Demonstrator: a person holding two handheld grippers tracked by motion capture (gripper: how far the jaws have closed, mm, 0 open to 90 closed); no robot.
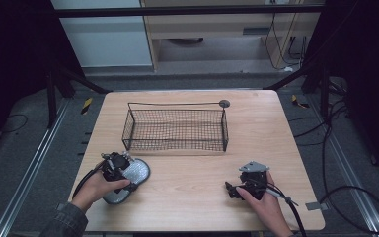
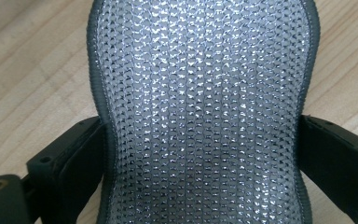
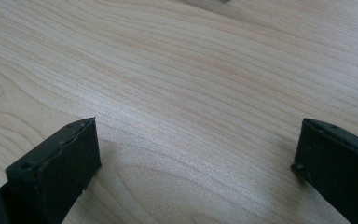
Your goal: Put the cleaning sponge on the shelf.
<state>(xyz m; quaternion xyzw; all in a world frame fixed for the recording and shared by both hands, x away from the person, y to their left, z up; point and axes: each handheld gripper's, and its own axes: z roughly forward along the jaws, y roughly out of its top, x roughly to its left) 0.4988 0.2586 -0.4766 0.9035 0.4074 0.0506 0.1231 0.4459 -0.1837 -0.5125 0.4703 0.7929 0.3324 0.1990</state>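
A silvery mesh scouring pad with a dark edge and a narrow waist lies on the front left of the wooden table. In the left gripper view the pad runs up between the two black jaws. My left gripper stands open astride the waist, its jaws at or touching the pad's edges. In the high view the left gripper sits over the pad, held by a hand. My right gripper rests at the front right, open over bare wood with nothing between its jaws.
A black wire-mesh basket with a long thin handle stands empty at the table's middle back. A cable trails from the right gripper off the front right edge. Bare wood lies between the two grippers.
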